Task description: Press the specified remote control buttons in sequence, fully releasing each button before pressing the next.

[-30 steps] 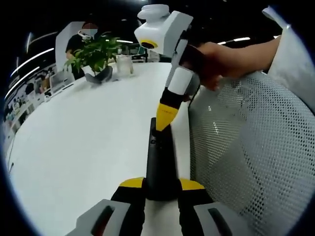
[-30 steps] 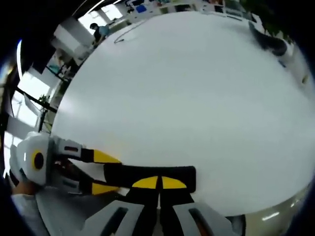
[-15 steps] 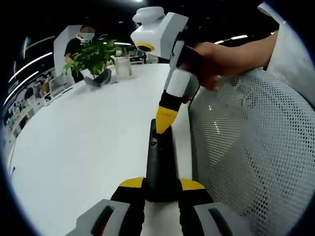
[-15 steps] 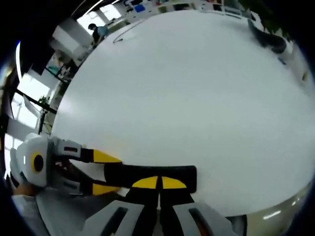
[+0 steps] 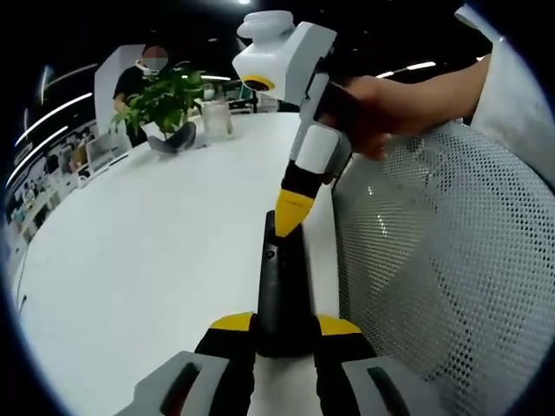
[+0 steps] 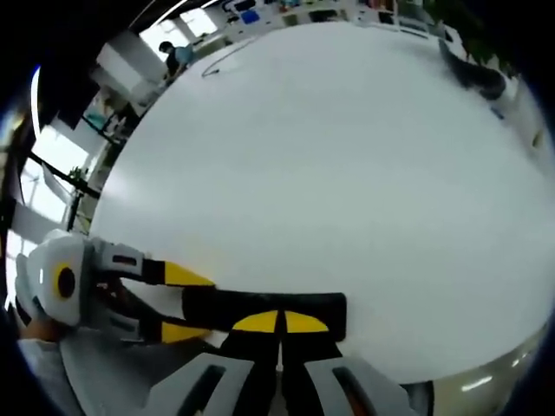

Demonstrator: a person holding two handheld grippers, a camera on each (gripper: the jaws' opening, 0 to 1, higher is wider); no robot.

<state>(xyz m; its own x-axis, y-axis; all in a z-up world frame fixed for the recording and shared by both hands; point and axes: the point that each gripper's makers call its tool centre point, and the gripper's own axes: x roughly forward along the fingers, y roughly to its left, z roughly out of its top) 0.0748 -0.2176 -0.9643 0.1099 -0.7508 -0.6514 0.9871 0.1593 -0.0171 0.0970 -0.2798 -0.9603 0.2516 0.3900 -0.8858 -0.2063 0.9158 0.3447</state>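
Right gripper view: remote [image 6: 260, 305] half-hidden.

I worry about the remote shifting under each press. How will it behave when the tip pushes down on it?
The remote looks rigid and slim, so it probably won't flex. Left gripper clamps its near end, so sliding seems unlikely. Right gripper presses near the far end; it lies flat on the table, so tipping seems unlikely.

Ceiling strip lights [image 5: 416, 68] overhead leave the white desk [image 6: 347, 173] bright, nearly washed out. Fisheye bending curves its edges; far background looks soft, perhaps slightly blurred.
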